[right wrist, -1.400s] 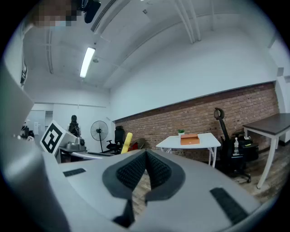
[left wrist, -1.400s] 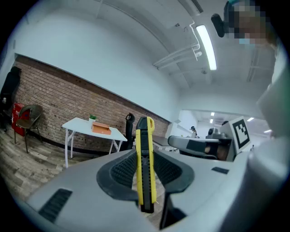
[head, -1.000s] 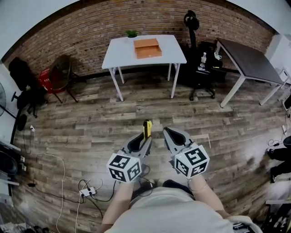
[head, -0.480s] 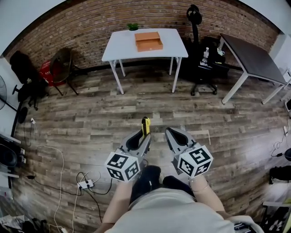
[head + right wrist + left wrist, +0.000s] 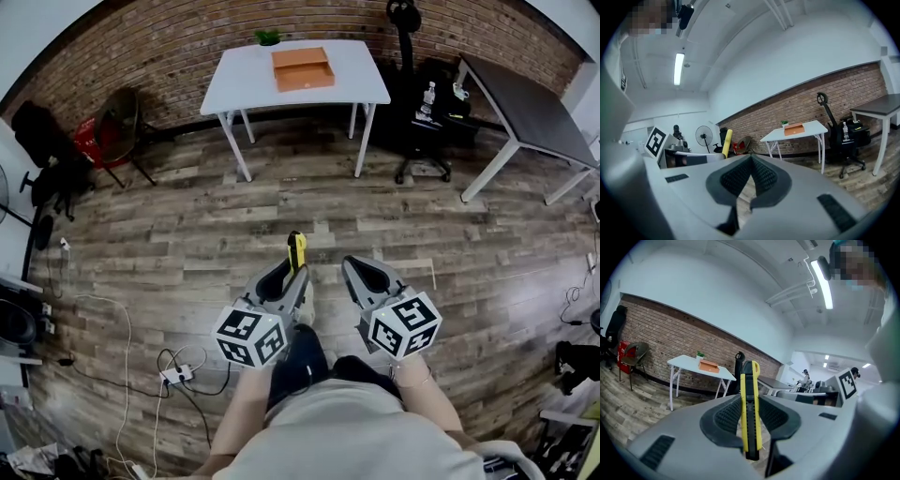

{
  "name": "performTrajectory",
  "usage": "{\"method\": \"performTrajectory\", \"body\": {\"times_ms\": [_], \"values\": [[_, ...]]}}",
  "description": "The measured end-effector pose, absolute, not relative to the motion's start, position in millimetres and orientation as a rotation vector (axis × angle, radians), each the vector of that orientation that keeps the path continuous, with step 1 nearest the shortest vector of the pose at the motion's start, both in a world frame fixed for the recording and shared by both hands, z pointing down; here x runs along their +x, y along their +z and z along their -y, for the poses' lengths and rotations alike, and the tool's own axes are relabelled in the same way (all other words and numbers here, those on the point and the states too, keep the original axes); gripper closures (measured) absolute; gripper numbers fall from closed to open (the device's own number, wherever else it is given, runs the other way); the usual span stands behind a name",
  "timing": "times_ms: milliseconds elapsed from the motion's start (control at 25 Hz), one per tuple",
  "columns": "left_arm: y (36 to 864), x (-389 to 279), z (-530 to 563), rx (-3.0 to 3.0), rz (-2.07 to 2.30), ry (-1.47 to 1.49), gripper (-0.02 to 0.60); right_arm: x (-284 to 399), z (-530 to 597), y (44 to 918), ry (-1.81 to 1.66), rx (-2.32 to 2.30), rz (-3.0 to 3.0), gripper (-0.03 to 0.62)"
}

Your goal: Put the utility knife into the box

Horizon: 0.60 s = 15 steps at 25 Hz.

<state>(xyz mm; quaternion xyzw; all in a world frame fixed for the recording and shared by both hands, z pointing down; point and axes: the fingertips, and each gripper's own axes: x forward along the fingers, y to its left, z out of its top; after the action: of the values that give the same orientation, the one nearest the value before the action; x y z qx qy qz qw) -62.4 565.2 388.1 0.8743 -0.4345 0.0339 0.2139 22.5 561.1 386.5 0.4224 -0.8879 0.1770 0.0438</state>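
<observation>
A yellow and black utility knife (image 5: pixel 296 251) stands upright between the jaws of my left gripper (image 5: pixel 291 272), which is shut on it. In the left gripper view the knife (image 5: pixel 750 404) is clamped between the ribbed pads and sticks out past the tips. My right gripper (image 5: pixel 361 277) is held beside it, shut with nothing between its pads (image 5: pixel 751 176). The orange box (image 5: pixel 302 68) lies open on a white table (image 5: pixel 244 80) far ahead by the brick wall. It also shows as a small box (image 5: pixel 708 365) in the left gripper view and as the same box (image 5: pixel 794 129) in the right gripper view.
Wooden floor lies between me and the table. A black office chair (image 5: pixel 417 103) and a dark table (image 5: pixel 525 103) stand right of the white one. A chair with red items (image 5: pixel 112 141) is at the left wall. Cables and a power strip (image 5: pixel 178 375) lie at lower left.
The white table and box have slid toward the top of the head view and a dark trouser leg has come forward. Both grippers keep their pose, with the knife still gripped.
</observation>
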Motion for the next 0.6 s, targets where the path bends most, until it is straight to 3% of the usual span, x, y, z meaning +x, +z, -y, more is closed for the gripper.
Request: {"method": "performTrajectory", "body": {"times_ms": [600], "values": [[361.7, -96.3, -313.1, 2.515, 1.117, 0.090, 0.472, -12.2, -308.5, 359.9, 0.427, 1.419, 2.703, 0.595]]}}
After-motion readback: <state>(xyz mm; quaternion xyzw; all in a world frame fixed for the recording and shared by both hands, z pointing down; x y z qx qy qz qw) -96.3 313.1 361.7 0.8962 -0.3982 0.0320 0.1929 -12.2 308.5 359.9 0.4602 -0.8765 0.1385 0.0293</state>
